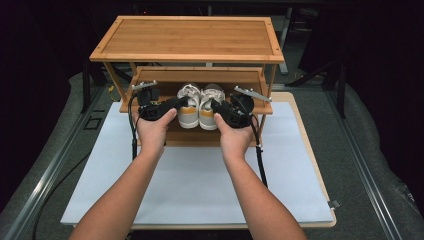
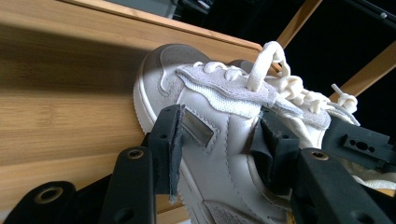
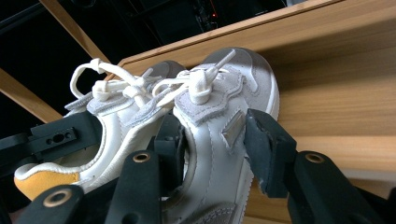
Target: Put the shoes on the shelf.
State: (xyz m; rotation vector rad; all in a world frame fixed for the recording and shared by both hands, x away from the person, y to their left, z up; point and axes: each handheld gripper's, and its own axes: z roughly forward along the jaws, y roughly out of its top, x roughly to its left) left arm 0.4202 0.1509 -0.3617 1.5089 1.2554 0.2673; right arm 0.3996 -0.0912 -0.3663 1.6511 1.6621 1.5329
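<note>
Gripping one shoe each, the grippers work as a pair at the rack (image 1: 186, 37). The left gripper (image 2: 219, 135) clamps the left shoe (image 2: 219, 154) across its collar, one jaw outside and one inside; the right gripper (image 3: 212, 144) grasps the right shoe (image 3: 217, 135) likewise. Both shoes sit side by side on the lower shelf (image 1: 150, 80), toes toward the back. The step looks like either setting the pair down or lifting it out; I cannot tell which. Next, both hands must move together and level, keeping the shoes clear of the top shelf.
</note>
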